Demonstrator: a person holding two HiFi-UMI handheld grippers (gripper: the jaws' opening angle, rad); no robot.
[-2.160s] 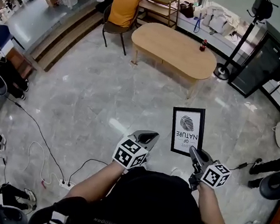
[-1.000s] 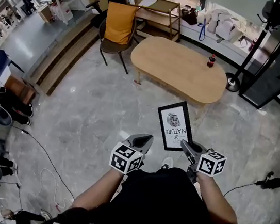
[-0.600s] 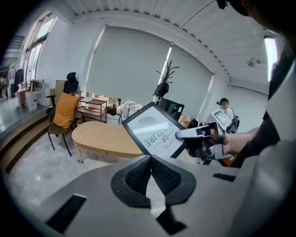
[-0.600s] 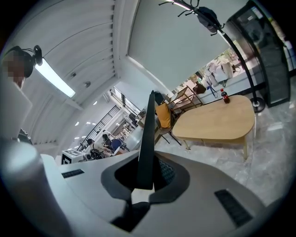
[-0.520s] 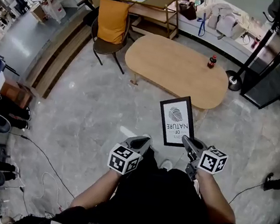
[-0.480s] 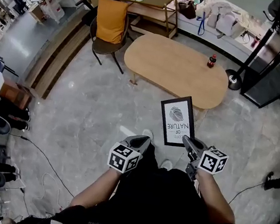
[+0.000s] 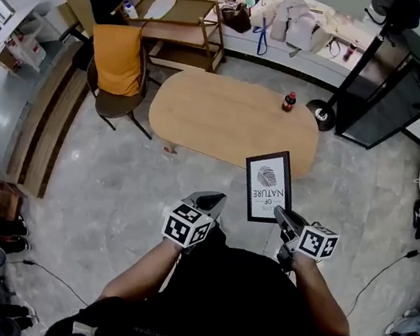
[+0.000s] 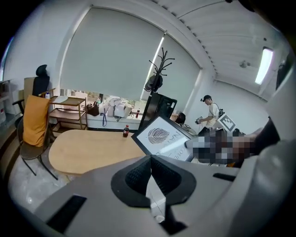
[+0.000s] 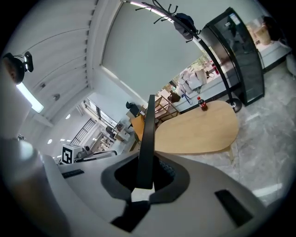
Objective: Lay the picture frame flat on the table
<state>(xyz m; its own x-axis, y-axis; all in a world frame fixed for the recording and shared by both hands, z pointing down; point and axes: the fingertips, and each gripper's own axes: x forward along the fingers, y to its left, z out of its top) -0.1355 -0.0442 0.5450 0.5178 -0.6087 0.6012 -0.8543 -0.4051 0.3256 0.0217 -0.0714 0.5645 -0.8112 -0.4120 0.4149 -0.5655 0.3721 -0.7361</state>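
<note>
R gripper (image 7: 282, 215) pinches pic frame (image 7: 268, 185) by its edge, upright for carry to table (image 7: 217, 117); L gripper (image 7: 207, 200) jaws together, empty.

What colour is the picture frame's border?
Black border on the picture frame, clearest in head view.

- What's different from two seconds back?
- I've walked up on the table (image 7: 225, 119). It was well off across the floor. Now its near edge lies close ahead of me and it fills more of the head view.
- And the picture frame (image 7: 268, 185)?
- It hung over bare floor before. Now its top edge overlaps the table's near rim at the right end.
- Anything else shifted?
- The room has swung left in view. The chair (image 7: 117, 71) with the orange cloth and the wooden shelf (image 7: 180, 30) both slid left. The bottle (image 7: 289, 101) now stands almost straight beyond the frame.
</note>
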